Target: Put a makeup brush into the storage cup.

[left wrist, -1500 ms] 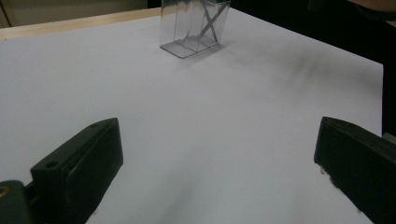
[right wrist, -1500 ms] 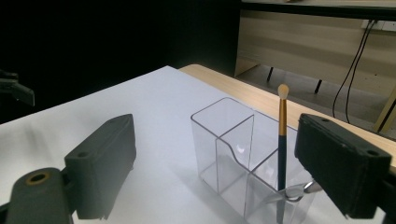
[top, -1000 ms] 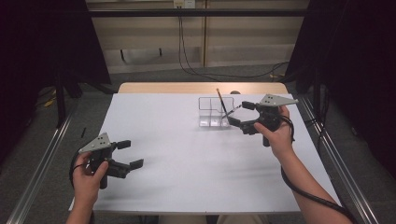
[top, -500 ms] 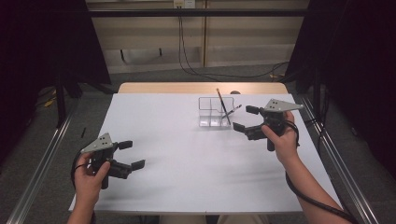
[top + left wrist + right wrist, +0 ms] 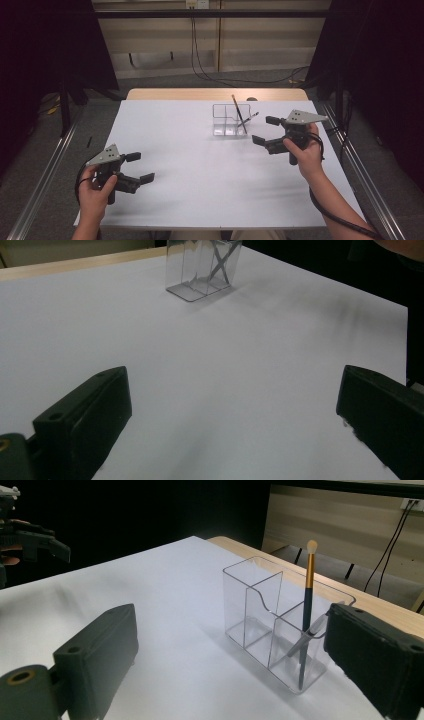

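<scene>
A clear organizer (image 5: 231, 120) is standing on the white table (image 5: 200, 170) at about one o'clock, holding a brush (image 5: 306, 615) in its end compartment. The right gripper (image 5: 265, 131), jaws spread and empty, is hovering just beside it. The left gripper (image 5: 140, 167), also released, is waiting at seven o'clock. Retreating well likely means drawing straight back, clear of the brush.

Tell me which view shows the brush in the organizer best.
The right gripper view: the brush stands close and sharp in an end compartment of the clear organizer. The high view shows it small and thin; the left gripper view shows blurred crossed shafts, tops cropped.
</scene>
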`<control>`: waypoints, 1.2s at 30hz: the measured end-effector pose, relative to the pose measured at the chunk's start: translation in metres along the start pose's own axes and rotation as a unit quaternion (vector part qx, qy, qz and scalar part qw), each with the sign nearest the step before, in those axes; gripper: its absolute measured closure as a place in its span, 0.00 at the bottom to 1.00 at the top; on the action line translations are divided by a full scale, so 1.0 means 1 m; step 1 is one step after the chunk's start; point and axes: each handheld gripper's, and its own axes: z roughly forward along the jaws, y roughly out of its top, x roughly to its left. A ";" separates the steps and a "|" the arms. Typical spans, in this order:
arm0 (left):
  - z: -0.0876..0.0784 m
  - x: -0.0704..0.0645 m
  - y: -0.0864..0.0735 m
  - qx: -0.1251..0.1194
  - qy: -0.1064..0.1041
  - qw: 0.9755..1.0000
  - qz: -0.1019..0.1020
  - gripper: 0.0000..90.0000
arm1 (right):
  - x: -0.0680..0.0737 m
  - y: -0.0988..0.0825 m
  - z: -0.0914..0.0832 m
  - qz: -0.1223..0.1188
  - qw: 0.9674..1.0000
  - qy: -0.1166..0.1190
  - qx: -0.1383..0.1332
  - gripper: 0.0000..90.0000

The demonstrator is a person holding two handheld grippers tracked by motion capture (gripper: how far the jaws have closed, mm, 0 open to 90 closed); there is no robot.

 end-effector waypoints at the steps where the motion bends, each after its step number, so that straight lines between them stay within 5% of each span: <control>1: 0.001 0.001 0.000 0.000 -0.002 1.000 0.001 0.01 | 0.000 0.000 -0.001 -0.001 1.000 0.000 0.000 0.08; 36: 0.002 -0.001 0.001 0.001 -0.004 1.000 0.004 0.01 | 0.003 -0.025 -0.037 0.003 1.000 -0.008 -0.002 0.08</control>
